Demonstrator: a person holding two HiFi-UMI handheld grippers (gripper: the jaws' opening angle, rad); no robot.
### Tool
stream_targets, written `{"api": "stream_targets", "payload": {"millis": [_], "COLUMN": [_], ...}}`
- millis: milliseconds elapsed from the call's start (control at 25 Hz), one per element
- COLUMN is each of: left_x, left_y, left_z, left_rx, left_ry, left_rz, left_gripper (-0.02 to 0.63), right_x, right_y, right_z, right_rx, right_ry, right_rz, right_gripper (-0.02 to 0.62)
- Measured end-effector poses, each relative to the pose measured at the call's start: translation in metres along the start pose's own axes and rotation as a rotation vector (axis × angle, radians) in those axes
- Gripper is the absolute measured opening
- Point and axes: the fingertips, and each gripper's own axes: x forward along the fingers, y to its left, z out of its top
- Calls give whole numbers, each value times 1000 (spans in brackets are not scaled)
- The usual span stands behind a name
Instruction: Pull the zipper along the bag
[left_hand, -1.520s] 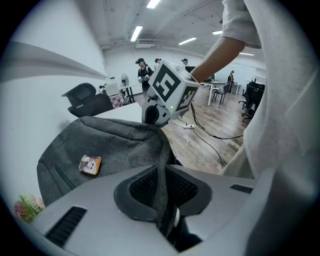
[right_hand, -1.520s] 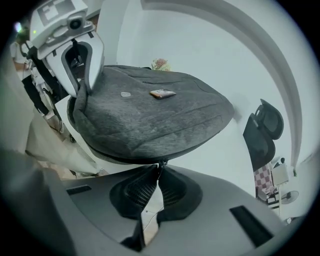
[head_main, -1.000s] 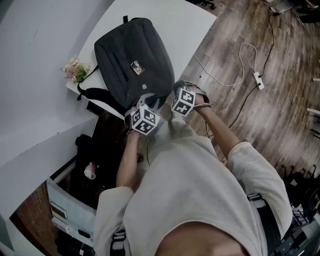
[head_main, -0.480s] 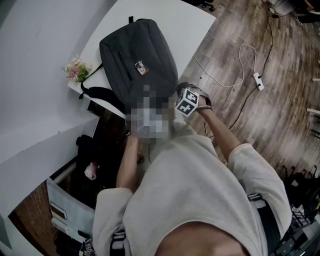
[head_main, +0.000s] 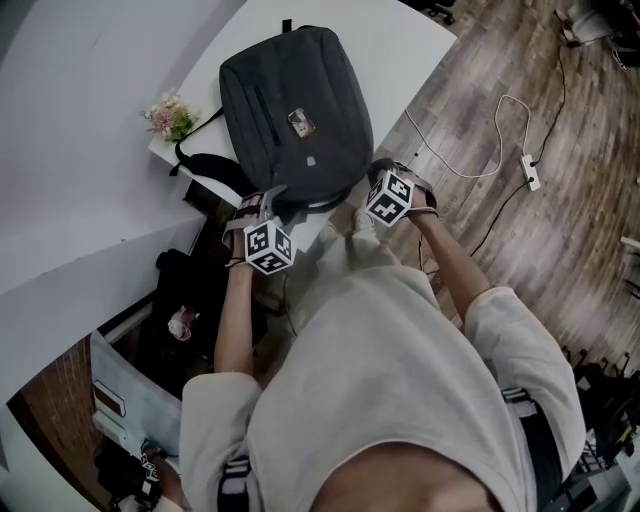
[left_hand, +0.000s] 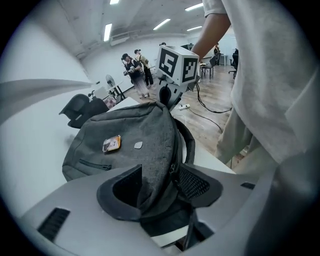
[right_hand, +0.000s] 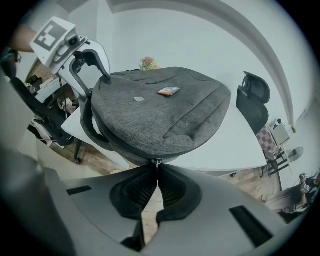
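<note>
The zipper pull sits at the near edge of the bag, clamped between the closed jaws of the right gripper. The jaws of the left gripper are opening, with a fold of bag fabric between them. The bag lies on a white table.

A white desk with a rounded corner stands on a wood-plank floor. A dark grey bag lies flat on the desk, front face up, covering much of the top, with its near end at the desk's front edge. One black shoulder strap hangs over the left edge. A small bunch of pink and white flowers lies at that edge, near the bag. On the floor to the right, a white cable runs to a power strip.
</note>
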Motion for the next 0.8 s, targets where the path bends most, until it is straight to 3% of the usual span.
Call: {"api": "stream_targets", "payload": {"millis": [80, 200, 440, 800], "left_x": [5, 13, 19, 47], "left_y": [-4, -11, -12, -18], "left_z": [1, 5, 17, 86], "left_rx": [56, 124, 42, -71], "left_ry": [8, 39, 8, -29], "left_rz": [-28, -77, -80, -36], "left_gripper": [238, 150, 123, 120], "right_x": [1, 1, 1, -3], "right_y": [1, 1, -13, -79], "right_z": [0, 1, -5, -41], "right_rx": [-10, -18, -33, -21], "right_ry": [2, 4, 24, 99], "right_rz": [4, 6, -17, -98], "right_gripper": [18, 18, 18, 18]}}
